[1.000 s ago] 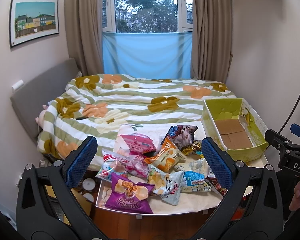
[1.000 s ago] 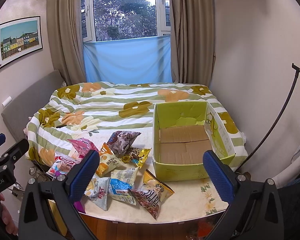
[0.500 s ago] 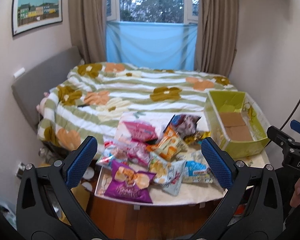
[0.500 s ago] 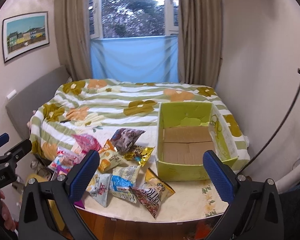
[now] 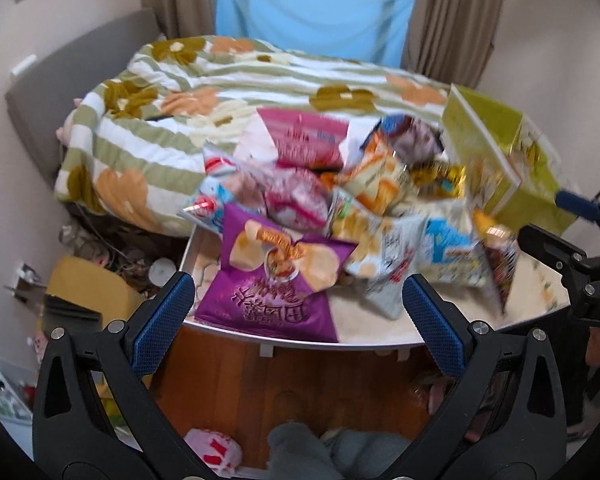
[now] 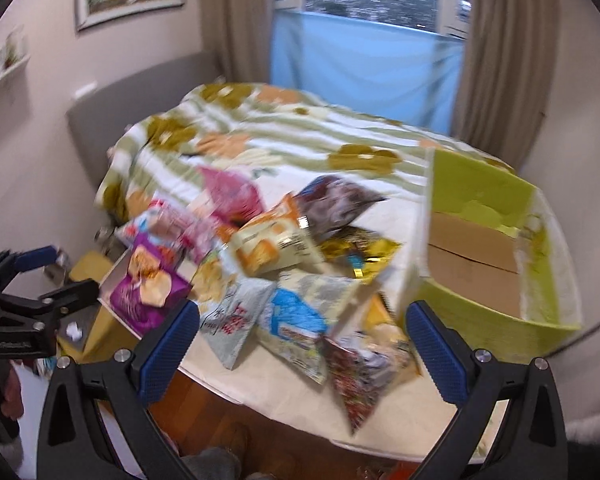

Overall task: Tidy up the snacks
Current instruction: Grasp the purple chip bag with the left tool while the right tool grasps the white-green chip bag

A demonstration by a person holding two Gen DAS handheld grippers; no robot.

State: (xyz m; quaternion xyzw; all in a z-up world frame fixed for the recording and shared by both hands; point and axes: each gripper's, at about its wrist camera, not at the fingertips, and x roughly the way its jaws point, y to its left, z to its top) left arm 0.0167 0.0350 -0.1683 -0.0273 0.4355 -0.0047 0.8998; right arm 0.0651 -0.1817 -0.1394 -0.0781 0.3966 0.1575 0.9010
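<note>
While the snack bags [image 5: 340,216] lie heaped on the table [image 5: 380,332] beside the green box [image 6: 496,256], overlapping packets risk sliding off the near edge if one is tugged. Both the left gripper [image 5: 299,306] and the right gripper [image 6: 302,338] hover spread wide, holding nothing, above the purple bag [image 5: 276,284].

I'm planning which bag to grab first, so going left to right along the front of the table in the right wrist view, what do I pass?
Purple chip bag → pale grey bag with red lettering → blue and white bag → dark red patterned bag → green cardboard box.
</note>
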